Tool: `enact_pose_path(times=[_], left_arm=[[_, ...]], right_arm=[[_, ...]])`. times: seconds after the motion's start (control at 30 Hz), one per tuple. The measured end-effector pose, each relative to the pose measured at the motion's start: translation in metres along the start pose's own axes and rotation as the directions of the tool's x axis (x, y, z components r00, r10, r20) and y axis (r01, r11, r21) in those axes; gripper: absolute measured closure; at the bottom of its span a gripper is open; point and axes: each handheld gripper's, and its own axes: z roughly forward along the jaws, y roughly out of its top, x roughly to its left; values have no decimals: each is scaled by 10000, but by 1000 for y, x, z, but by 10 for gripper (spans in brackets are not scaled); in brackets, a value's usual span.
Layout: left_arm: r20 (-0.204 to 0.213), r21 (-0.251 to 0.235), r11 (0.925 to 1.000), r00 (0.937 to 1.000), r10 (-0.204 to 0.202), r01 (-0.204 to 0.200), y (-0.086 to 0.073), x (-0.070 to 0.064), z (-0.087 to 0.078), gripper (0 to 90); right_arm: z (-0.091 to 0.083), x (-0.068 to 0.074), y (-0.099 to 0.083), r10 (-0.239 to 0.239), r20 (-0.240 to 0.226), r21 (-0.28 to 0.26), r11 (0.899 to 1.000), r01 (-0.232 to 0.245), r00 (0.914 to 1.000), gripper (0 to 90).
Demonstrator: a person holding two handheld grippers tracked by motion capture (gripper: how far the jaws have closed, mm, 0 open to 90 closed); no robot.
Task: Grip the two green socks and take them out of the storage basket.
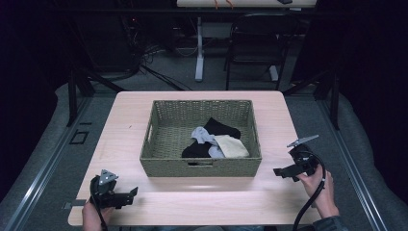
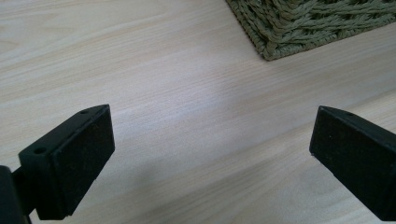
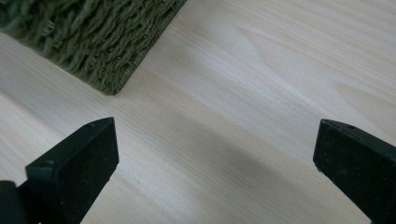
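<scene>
A green woven basket [image 1: 159, 159] stands in the middle of the light wooden table [image 1: 125, 120]. Inside it lie black socks [image 1: 222, 128], a grey sock [image 1: 202, 135] and a cream sock [image 1: 232, 147]. My left gripper [image 1: 129, 195] rests low over the table's front left, pointing right, open and holding nothing. My right gripper [image 1: 281, 172] hovers at the front right, pointing left toward the basket, also open and holding nothing. In the left gripper view a basket corner [image 2: 299, 28] lies ahead of the spread jaws. In the right gripper view a basket corner [image 3: 98, 42] sits at upper left.
A dark chair [image 1: 255, 45] and a white table leg [image 1: 199, 48] stand beyond the table's far edge. Black stand legs [image 1: 79, 89] flank the table at both sides. Bare tabletop runs along the front edge between the two grippers.
</scene>
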Motion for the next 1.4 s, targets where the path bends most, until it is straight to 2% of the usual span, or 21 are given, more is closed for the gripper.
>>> enact_pose_path(times=[0.27, 0.43, 0.6, 0.7, 0.73, 0.8, 0.83, 0.97, 1.0, 1.1, 1.4], left_arm=[[-13, -32, 10000, 10000, -50, 50, 0, 1, 0, 0], [-16, 17, 10000, 10000, -42, 42, 0, 1, 0, 0], [8, 44, 10000, 10000, -14, 14, 1, 1, 1, 0], [6, 40, 10000, 10000, -17, 17, 1, 1, 1, 0], [5, 32, 10000, 10000, -32, 32, 0, 1, 1, 0], [2, 22, 10000, 10000, -41, 41, 0, 1, 1, 0], [3, 24, 10000, 10000, -31, 31, 0, 1, 1, 0], [10, 33, 10000, 10000, -21, 21, 0, 1, 1, 0], [11, 34, 10000, 10000, -29, 29, 0, 1, 1, 0], [14, 54, 10000, 10000, -17, 17, 0, 1, 1, 0], [28, 47, 10000, 10000, 3, -3, 0, 1, 1, 0]], right_arm=[[-18, -7, 9, 1, -121, -115, 9999, -2, 9999, 0], [-26, -6, 17, -78, -251, -232, 9997, 72, 9997, 0], [-37, 0, 35, -411, -421, -161, 9991, 404, 9983, 0], [-41, 1, 40, -521, -362, -121, 9986, 517, 9980, 0], [-45, 2, 46, -556, -553, -233, 9982, 544, 9969, 0], [-48, 4, 52, -666, -450, -223, 9976, 657, 9968, 0], [-50, 6, 54, -681, -559, -203, 9975, 671, 9961, 0], [-55, 10, 64, -908, -522, -261, 9956, 896, 9945, 0], [-58, 12, 70, -997, -696, -305, 9947, 978, 9926, 0], [-61, 15, 77, -1116, -602, -344, 9934, 1097, 9919, 0], [-64, 31, 109, -1643, -807, -260, 9863, 1627, 9831, 0]])
